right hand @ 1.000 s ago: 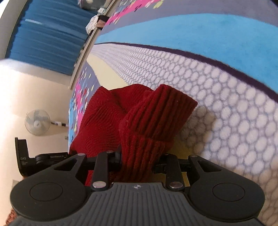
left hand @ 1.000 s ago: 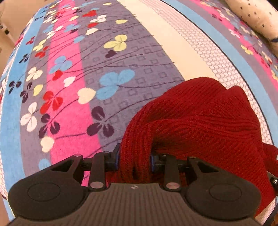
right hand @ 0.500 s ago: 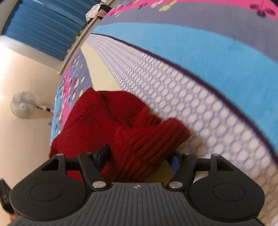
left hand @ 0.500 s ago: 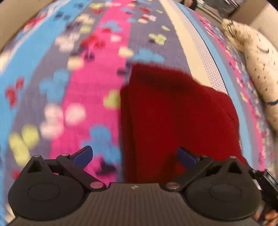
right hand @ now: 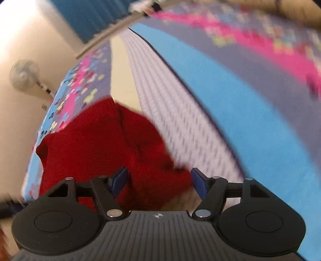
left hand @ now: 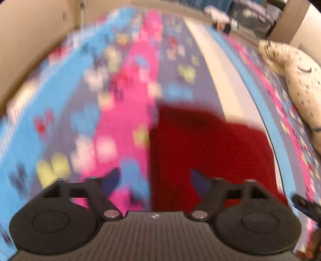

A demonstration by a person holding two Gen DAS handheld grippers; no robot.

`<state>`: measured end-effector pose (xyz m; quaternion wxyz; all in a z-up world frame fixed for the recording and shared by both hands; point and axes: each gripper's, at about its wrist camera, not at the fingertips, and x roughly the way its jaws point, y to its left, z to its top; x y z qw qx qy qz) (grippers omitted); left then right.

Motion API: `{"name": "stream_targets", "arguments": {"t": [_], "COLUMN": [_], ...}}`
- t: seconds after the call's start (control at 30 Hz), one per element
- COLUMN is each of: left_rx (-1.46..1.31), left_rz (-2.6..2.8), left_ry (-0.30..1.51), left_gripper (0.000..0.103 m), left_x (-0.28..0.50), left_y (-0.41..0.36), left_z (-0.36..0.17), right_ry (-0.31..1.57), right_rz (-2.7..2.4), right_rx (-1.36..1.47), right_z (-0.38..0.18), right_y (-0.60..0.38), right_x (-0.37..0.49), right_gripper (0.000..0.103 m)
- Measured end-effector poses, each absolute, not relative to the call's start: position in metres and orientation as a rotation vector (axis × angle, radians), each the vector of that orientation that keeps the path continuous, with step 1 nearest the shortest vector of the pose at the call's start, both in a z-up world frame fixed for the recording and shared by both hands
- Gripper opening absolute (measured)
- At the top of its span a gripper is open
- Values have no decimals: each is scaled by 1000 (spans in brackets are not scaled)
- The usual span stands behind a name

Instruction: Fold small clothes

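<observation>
A small dark red knitted garment [left hand: 208, 152] lies folded on a striped, flower-patterned bedspread [left hand: 112, 112]. My left gripper [left hand: 154, 180] is open and empty, raised above the garment's near left edge; this view is blurred by motion. In the right wrist view the same garment [right hand: 104, 144] lies bunched on the bedspread [right hand: 230, 96]. My right gripper [right hand: 159, 182] is open, its blue pads either side of the garment's near fold without holding it.
A cream spotted pillow [left hand: 301, 80] lies at the right of the bed. A standing fan [right hand: 24, 75] is by the wall beyond the bed's left edge. Blue curtains [right hand: 90, 14] hang at the far end.
Both grippers have opened and let go of the red garment, which now lies on the bed. Both have pulled back and up from it; the left is still moving.
</observation>
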<state>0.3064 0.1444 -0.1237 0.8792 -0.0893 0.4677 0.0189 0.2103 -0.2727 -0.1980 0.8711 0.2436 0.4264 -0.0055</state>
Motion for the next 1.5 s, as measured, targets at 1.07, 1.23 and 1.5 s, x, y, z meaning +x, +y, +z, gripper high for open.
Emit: {"name": "stream_targets", "arguments": {"t": [1.07,1.23,1.5], "left_rx": [7,-13,21], "left_rz": [47,6,17], "left_ry": [979,980,945], "left_gripper": [103,103,103], "left_x": [193,116,50], "left_y": [78,57,42], "left_z": [-78,-64,-60], "right_ry": [833,771,757], "right_rz": [44,-1,20], "right_rx": [178,124,108], "right_z": [-114,-93,-74], "right_y": [-198,-188,-185], "right_x": [143,74,16], "right_gripper": [100,101,101]}}
